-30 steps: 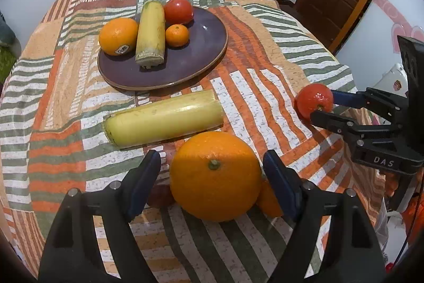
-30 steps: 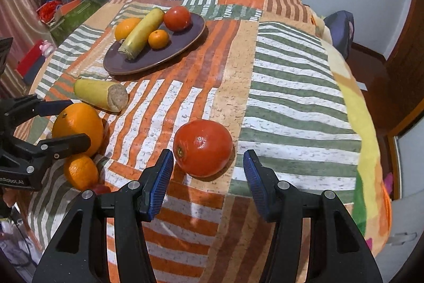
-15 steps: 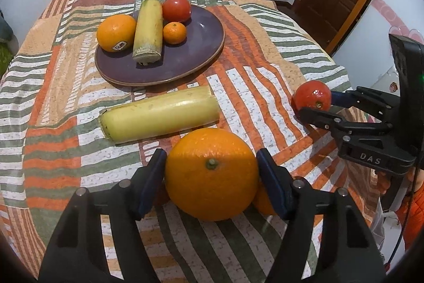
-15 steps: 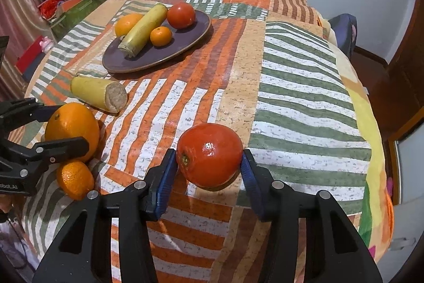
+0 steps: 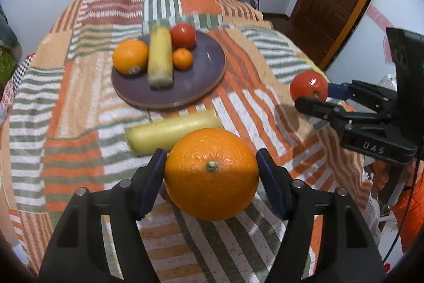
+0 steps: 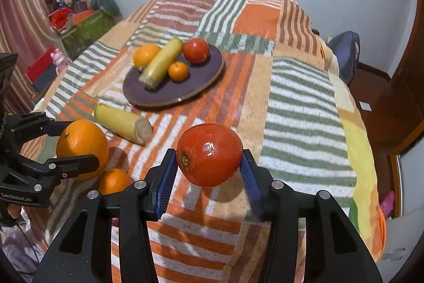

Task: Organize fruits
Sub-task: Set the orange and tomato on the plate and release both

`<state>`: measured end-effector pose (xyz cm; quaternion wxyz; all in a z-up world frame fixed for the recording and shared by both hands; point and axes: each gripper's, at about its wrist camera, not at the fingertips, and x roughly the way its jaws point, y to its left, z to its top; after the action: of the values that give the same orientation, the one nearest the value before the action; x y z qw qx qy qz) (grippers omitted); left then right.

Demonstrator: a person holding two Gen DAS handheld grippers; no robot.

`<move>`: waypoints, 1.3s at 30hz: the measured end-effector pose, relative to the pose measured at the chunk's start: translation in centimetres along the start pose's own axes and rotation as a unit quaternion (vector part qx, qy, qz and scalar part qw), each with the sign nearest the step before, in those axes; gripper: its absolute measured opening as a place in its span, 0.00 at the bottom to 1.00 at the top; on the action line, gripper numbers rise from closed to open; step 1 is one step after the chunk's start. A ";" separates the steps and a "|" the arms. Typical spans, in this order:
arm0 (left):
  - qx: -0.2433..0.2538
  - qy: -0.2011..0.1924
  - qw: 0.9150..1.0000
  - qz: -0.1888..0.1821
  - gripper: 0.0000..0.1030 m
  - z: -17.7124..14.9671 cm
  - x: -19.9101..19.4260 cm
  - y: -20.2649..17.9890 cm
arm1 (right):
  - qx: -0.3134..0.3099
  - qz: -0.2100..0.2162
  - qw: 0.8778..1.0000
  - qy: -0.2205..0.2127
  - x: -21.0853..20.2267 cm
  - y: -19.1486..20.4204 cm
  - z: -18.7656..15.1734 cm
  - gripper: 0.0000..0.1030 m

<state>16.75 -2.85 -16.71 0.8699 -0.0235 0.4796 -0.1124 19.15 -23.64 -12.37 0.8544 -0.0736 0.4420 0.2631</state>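
With both loads clamped, I carry level toward the plate [image 5: 209,70] | left gripper [image 5: 212,171] pinches large orange [image 5: 212,174], right gripper [image 6: 209,158] pinches tomato [image 6: 209,154], both above the cloth | set down on bare plate area (right half looks free) | loose corn cob [image 5: 172,130] lies between; small orange [image 6: 114,181] waits.

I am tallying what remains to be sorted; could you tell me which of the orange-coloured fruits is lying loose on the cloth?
The small orange beside the left gripper. The large orange is clamped in that gripper, and the other two sit on the purple plate.
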 end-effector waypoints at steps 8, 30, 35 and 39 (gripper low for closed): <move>-0.016 -0.031 0.999 0.019 0.67 3.1 -1.9 3.0 | -0.009 0.010 1.000 -0.015 0.7 0.8 2.5 0.44; -0.059 -0.009 0.997 0.047 0.67 8.1 5.5 10.9 | -0.019 0.018 1.000 0.007 7.2 0.1 8.0 0.44; -0.057 0.000 0.997 0.042 0.67 8.8 7.2 10.9 | -0.026 0.019 0.999 0.015 8.8 0.0 8.9 0.44; -0.062 0.005 0.997 0.041 0.67 8.9 8.3 11.0 | -0.021 0.024 0.999 0.019 10.1 -0.5 9.4 0.44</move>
<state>30.43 5.42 -20.43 0.8683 -0.0566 0.4906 -0.0466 30.88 -16.81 -14.86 0.8377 -0.0860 0.4541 0.2910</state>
